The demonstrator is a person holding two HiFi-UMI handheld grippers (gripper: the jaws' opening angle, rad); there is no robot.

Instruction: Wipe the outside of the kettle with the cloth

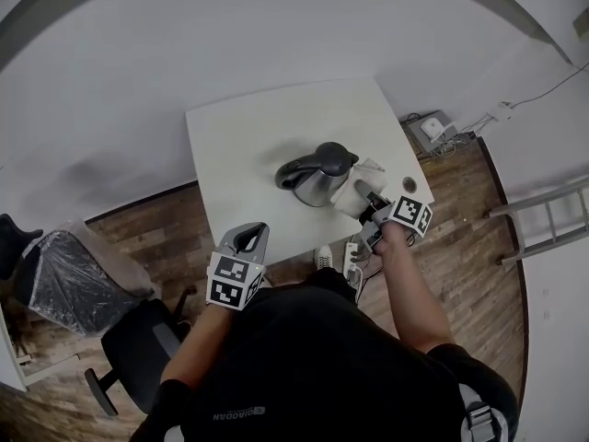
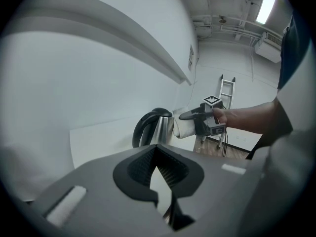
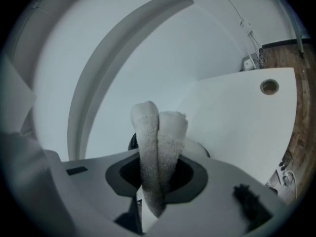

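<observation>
The kettle (image 1: 317, 178) stands upright right of the middle of the white surface (image 1: 239, 136). Its black lid is down, so what it holds cannot be seen. Its body is rounded, brushed metal, with a black looped handle on its left side. The surface is a smooth, pale slab with rounded corners. A small round cable hole (image 1: 409, 184) sits close to its right edge.

The right hand-held gripper (image 1: 371, 198) is clamped on the cloth (image 1: 354, 190). This is a white, nubbly towelling piece, folded double, and it stands up between the jaws as two thick rolls (image 3: 158, 147). From the head view the cloth lies against the kettle's right flank. The left gripper view shows it bunched beside the metal wall (image 2: 183, 127), probably touching it, though the contact itself is too small to be sure of.

The left hand-held gripper (image 1: 247, 239) hangs at the near edge of the surface, well apart from the kettle. Its jaws are drawn close together and hold nothing, with only a sliver of pale surface showing between them.

Bare surface lies open to the left of the kettle and behind it. Wooden floor surrounds the surface, with a black chair (image 1: 138, 348) near left and a ladder (image 1: 543, 219) far right.
</observation>
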